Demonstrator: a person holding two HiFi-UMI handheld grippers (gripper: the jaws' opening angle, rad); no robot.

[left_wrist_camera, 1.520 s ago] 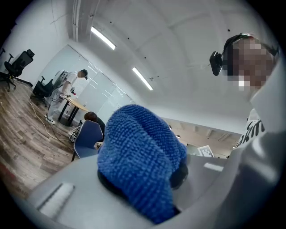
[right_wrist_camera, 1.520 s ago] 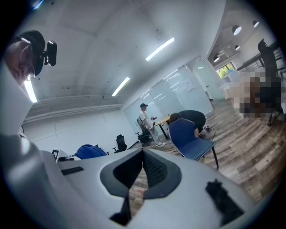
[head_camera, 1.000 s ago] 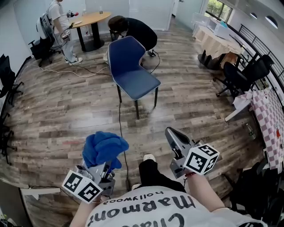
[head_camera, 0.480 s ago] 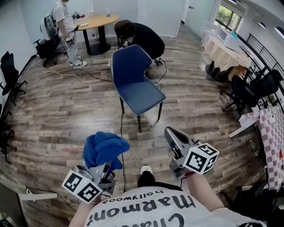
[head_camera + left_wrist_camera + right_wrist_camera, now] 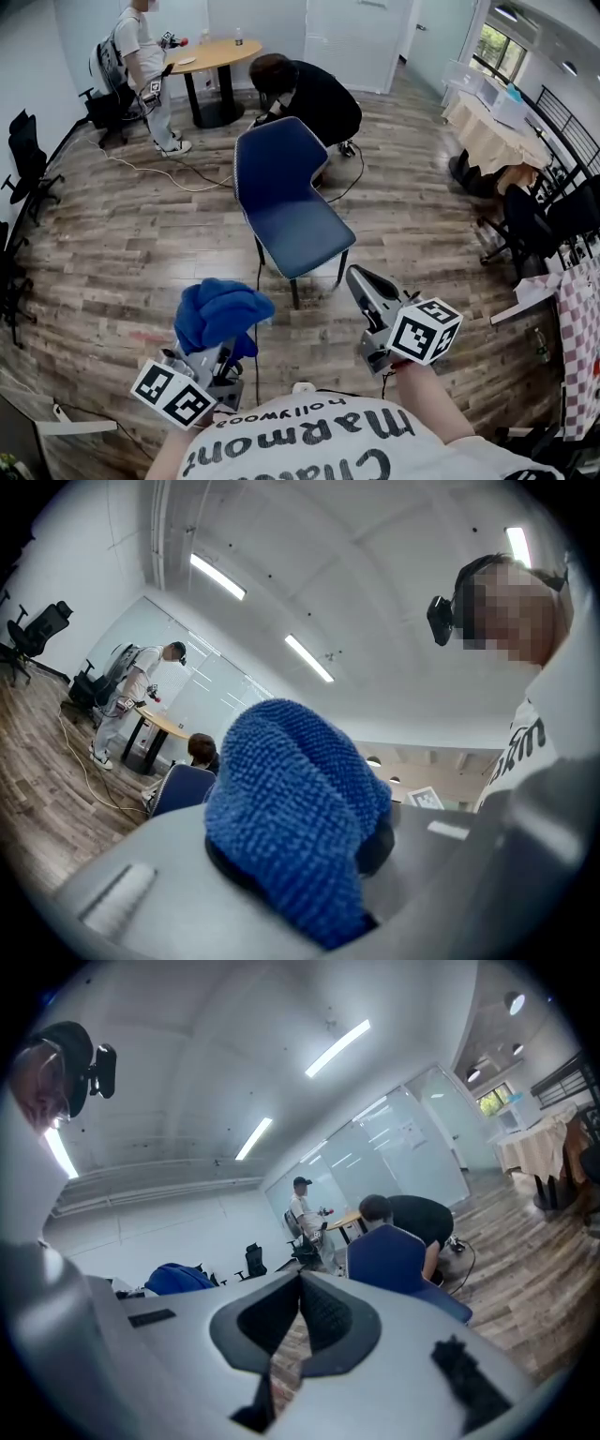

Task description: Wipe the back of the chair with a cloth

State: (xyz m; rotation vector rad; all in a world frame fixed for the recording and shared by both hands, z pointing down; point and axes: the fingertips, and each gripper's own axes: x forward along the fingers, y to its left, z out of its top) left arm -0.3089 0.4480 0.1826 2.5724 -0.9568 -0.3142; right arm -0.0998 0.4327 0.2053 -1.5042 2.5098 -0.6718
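Wood floor [image 5: 141, 253]: blue chair [image 5: 281, 202] ahead. Our left gripper [image 5: 220, 345] clamps the cloth [image 5: 220, 314], which we judge soft and light; right gripper [image 5: 360, 284] pinched together, empty.

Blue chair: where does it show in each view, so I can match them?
Head view: chair upper centre.
Left gripper view: lower left, peeking past the blue cloth.
Right gripper view: right of centre, above the right tongs.
Shared landmark: the crouching person in black behind it.
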